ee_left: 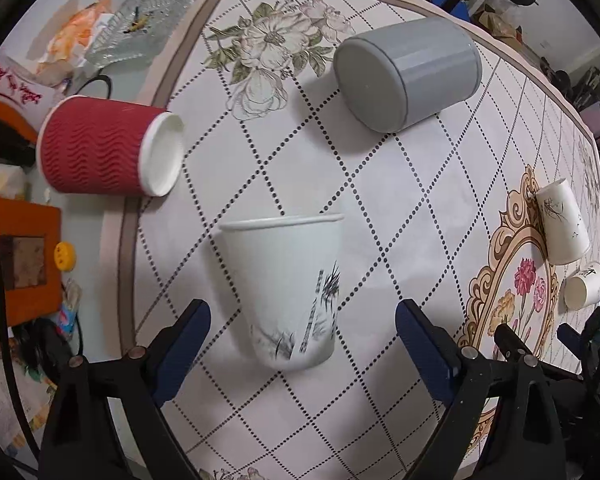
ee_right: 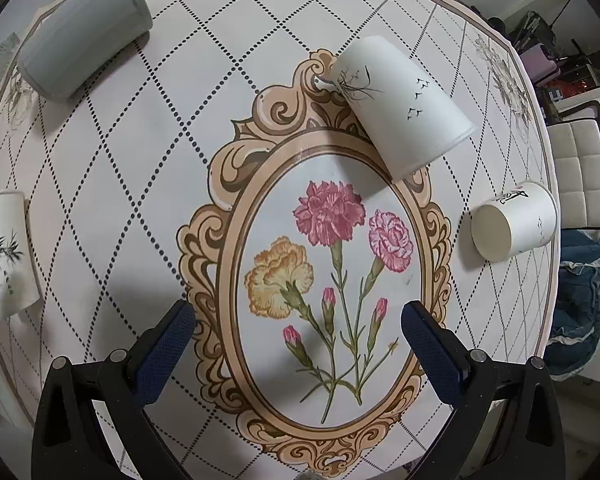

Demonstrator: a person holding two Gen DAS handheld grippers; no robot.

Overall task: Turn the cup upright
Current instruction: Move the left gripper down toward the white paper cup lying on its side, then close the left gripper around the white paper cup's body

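A white paper cup with a bamboo print [ee_left: 286, 288] stands upright on the table, between the open fingers of my left gripper [ee_left: 302, 322], which do not touch it. It also shows at the left edge of the right wrist view [ee_right: 6, 252]. My right gripper [ee_right: 298, 328] is open and empty above the carnation picture. A white cup with a bird print [ee_right: 400, 108] lies on its side ahead of it. A smaller white cup [ee_right: 514, 226] lies on its side to the right.
A grey cup [ee_left: 408, 72] lies on its side at the back. A red ripple cup [ee_left: 110, 148] lies on its side at the table's left edge. Beyond that edge are a glass dish [ee_left: 140, 28] and an orange box [ee_left: 16, 256]. A white chair [ee_right: 580, 176] stands at the right.
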